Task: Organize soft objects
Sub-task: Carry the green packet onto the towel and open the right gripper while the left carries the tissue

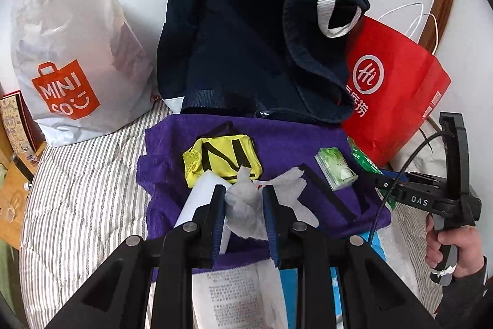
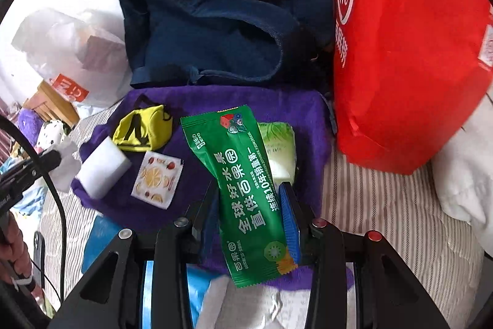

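Both grippers are over the bed right now. The left gripper has its jaws pinched on a crumpled white tissue, held above the purple towel. The right gripper is clamped on a green packet, which stands up between the blue pads and hangs over the same towel.

On the towel lie a yellow pouch with black straps, a white sponge block, a small fruit-print sachet just beside the block, and a pale green tissue pack, partly hidden behind the green packet in the right wrist view.

Behind the towel a navy bag slumps against the wall, its mouth open. A red bag stands to its right, a white Miniso bag to its left. Striped bedding shows around the towel. A hand grips the right gripper's handle.
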Demonstrator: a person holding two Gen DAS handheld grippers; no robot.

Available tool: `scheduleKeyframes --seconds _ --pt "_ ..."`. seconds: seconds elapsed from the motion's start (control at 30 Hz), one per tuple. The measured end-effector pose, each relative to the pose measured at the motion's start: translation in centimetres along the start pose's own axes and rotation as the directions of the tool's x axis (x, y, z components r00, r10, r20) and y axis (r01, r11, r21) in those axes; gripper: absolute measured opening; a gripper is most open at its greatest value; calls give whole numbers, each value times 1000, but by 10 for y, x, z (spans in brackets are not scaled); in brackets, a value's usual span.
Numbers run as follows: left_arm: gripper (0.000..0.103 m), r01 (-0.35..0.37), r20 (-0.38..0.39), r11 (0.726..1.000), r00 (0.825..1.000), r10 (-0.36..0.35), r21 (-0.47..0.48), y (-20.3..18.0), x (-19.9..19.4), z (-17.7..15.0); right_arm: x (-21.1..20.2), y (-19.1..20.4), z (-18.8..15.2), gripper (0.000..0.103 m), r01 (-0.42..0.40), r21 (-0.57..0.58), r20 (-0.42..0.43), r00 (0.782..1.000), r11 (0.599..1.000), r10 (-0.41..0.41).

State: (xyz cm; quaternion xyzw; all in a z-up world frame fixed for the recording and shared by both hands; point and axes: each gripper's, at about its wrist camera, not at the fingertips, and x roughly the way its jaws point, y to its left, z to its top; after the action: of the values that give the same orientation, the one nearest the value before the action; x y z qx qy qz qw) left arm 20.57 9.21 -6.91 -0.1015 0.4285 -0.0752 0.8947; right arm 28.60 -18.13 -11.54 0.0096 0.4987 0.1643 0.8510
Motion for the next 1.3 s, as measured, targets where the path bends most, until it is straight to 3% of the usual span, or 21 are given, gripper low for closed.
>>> scheduleKeyframes --seconds 0.23,0.4,0.63,0.8,1.03,1.3 --pt "23 2 -10 1000 1000 -2 0 2 12 7 28 -6 9 38 1 23 -31 1000 1000 0" --pt "23 7 -21 1000 1000 -7 -5 4 20 8 50 -7 9 38 48 -1 -58 997 999 -48" --pt "23 1 -34 1000 999 -1 -3 6 28 9 54 -3 8 42 46 -36 -64 997 998 -49" --pt "23 -5 -52 1000 999 5 4 6 36 11 51 -4 9 64 7 -29 -75 997 1000 -10" --pt "23 -4 -59 1000 998 5 6 2 44 16 39 -6 5 65 -17 -19 -66 998 1000 16" --pt "23 -46 -80 999 996 46 -7 6 75 27 -4 -4 -6 65 -54 -9 -15 998 998 54"
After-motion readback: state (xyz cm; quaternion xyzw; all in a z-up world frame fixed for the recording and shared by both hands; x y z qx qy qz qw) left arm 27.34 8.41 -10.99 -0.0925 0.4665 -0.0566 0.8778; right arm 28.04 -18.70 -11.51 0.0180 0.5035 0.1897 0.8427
